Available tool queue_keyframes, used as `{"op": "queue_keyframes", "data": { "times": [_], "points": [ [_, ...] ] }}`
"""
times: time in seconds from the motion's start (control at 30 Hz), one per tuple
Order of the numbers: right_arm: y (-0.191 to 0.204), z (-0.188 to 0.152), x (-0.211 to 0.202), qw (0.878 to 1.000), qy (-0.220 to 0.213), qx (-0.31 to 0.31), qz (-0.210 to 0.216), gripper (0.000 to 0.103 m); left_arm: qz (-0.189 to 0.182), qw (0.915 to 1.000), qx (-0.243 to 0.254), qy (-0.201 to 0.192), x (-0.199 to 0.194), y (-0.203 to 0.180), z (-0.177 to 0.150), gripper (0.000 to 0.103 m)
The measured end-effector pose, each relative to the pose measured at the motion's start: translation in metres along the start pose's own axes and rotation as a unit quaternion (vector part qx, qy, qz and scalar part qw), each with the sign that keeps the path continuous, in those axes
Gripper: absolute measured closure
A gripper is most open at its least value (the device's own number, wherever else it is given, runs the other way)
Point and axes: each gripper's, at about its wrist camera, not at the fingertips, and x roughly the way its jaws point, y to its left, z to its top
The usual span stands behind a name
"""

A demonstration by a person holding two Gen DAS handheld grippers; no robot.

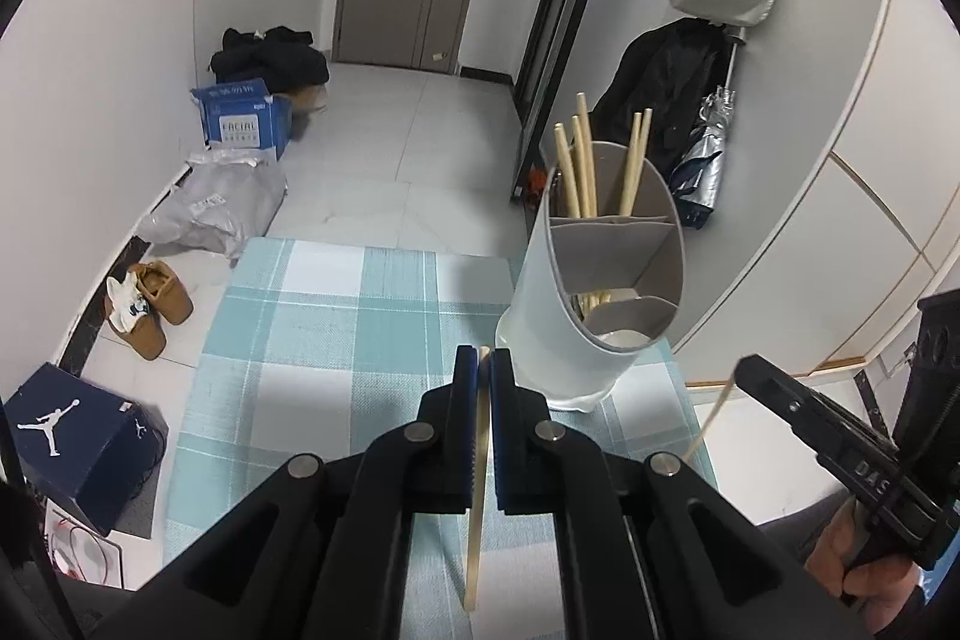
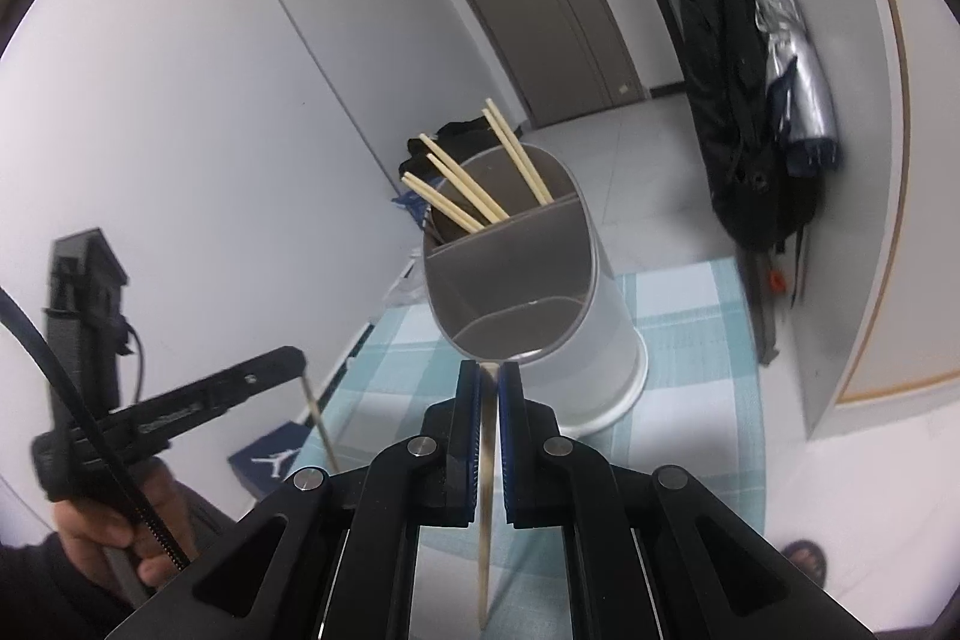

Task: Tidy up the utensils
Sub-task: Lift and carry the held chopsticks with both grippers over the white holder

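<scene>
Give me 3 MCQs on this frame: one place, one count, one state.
1. Where does the white utensil holder stand?
A. on the checked cloth
B. on the floor
C. on a shoe box

2. How many chopsticks stick up from the holder's far compartment?
A. two
B. five
C. nine

3. What is the left hand-held gripper doing?
A. open, holding nothing
B. shut on a chopstick
C. shut on a spoon

Key: 1 A, its base rests on the checked cloth. 2 B, five tips show. 3 B, a chopstick sits between its jaws.
</scene>
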Motion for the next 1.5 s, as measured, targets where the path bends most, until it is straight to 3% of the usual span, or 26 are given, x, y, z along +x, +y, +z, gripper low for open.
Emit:
{"op": "queue_keyframes", "data": {
  "times": [0.17, 0.63, 1.0, 1.2, 1.5],
  "points": [
    [0.011, -0.004, -0.002, 1.000, -0.002, -0.024, -0.019, 0.098, -0.012, 0.9997, -0.014, 0.014, -0.005, 0.007, -0.001, 0.102],
    [0.024, -0.002, -0.018, 0.996, -0.019, -0.066, -0.054, 0.098, -0.032, 0.9994, 0.000, -0.009, -0.044, -0.006, -0.004, 0.102],
    [0.010, 0.007, -0.045, 0.995, -0.044, -0.049, -0.071, 0.098, -0.060, 0.9981, 0.010, -0.007, -0.059, -0.021, 0.008, 0.103],
    [0.008, 0.025, -0.059, 0.994, -0.063, -0.054, -0.074, 0.098, -0.078, 0.9964, 0.023, -0.023, -0.072, -0.038, 0.021, 0.103],
    [0.013, 0.071, -0.068, 0.992, -0.075, -0.076, -0.063, 0.098, -0.092, 0.9927, 0.005, -0.077, -0.102, -0.053, 0.059, 0.103]
  ]
}}
